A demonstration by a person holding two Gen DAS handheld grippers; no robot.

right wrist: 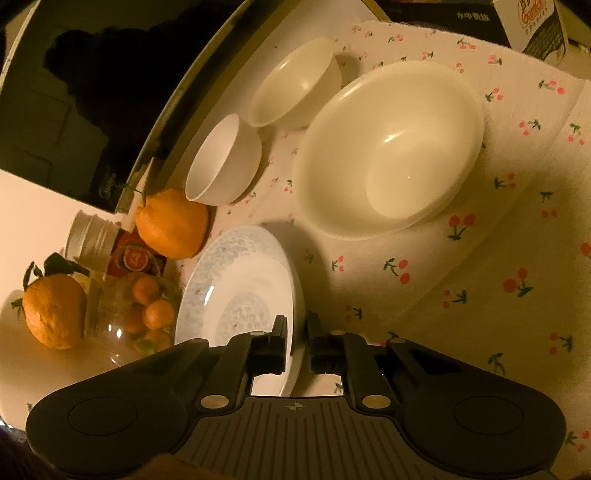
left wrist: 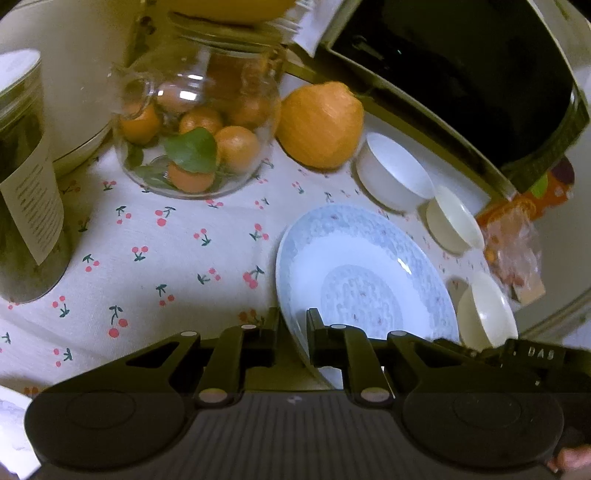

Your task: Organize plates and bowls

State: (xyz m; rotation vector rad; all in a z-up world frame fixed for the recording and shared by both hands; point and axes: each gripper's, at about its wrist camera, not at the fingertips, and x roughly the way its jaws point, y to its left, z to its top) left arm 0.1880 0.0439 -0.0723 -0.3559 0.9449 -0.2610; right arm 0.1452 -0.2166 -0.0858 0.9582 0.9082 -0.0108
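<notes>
Right now both of my grippers are on one patterned plate [left wrist: 364, 273]: the left gripper [left wrist: 293, 332] has its fingers either side of the near rim and looks clamped on it, while the right gripper [right wrist: 297, 339] straddles the opposite rim, though a sliver of gap shows and I cannot tell whether it truly bites. I judge the plate to be glazed ceramic: stiff, fairly heavy, slick and quick to chip, so the raised rim is the place to hold it, squeezed firmly and kept level. It sits tilted, off the cherry-print cloth [left wrist: 166, 251] covering the desk. Beyond it, toward the far edge, stand a large cream bowl [right wrist: 388, 147], two smaller cream bowls [right wrist: 295, 81] and a white bowl [right wrist: 221, 162], all light-looking but just as slippery. Farther off I see a big orange [left wrist: 319, 123] and a glass jar [left wrist: 195, 129] of small oranges. A carton [right wrist: 535, 26] at the far corner carries orange lettering, unreadable to me.
</notes>
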